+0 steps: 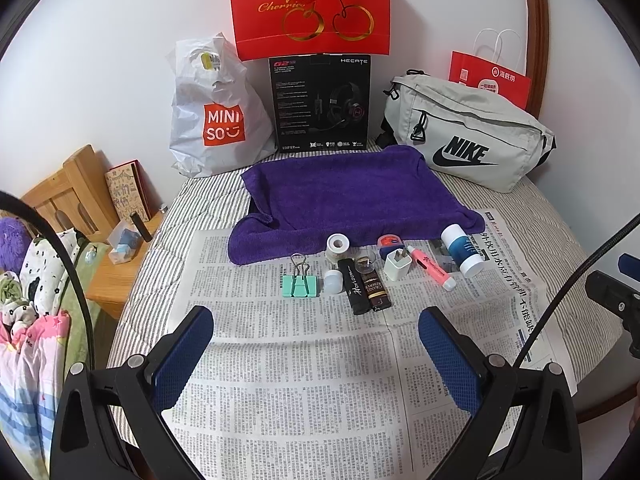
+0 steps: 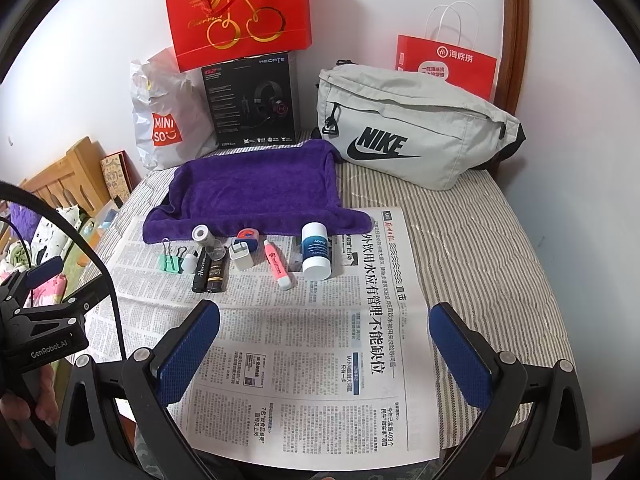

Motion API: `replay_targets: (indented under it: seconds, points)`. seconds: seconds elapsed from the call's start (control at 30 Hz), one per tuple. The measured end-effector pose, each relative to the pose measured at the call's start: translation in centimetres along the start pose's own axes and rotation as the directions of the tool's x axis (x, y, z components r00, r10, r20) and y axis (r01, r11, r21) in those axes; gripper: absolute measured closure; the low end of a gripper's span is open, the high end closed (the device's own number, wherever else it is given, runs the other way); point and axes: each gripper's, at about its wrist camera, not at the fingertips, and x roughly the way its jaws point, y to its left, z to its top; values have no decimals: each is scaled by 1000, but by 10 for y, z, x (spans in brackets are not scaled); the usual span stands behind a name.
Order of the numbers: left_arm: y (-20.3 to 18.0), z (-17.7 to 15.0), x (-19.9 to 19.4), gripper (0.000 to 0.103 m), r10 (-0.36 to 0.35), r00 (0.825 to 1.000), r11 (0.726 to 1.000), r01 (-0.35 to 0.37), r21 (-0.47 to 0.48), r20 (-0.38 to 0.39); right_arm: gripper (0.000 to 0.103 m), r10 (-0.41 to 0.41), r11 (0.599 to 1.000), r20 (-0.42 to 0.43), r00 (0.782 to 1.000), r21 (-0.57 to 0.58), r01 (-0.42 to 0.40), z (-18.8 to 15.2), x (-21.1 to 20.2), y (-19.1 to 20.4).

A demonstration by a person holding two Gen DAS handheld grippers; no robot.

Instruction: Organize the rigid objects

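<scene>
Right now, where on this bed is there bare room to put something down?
Free: the purple towel; the newspaper between the small items and the open left gripper; the striped sheet right of the newspaper. Crowded: the row from green binder clip to white bottle.

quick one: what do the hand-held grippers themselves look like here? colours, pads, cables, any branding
Both match: the left hand-held gripper and right hand-held gripper have matte black angular metal frames with silver screw heads and two fingers faced with blue, mesh-textured pads. Black cables arc past each. In the right wrist view, the left unit's body reads "GenRobot.AI" in white. No sleeves visible.
</scene>
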Motion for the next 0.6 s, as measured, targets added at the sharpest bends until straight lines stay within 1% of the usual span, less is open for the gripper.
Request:
replay_targets:
  seconds: [0.6]
  points:
    - [-1,1,0,0,-4,1000,1000,4,0,-3,0,3,1000,-2,1000,0,-3,-3,2,1]
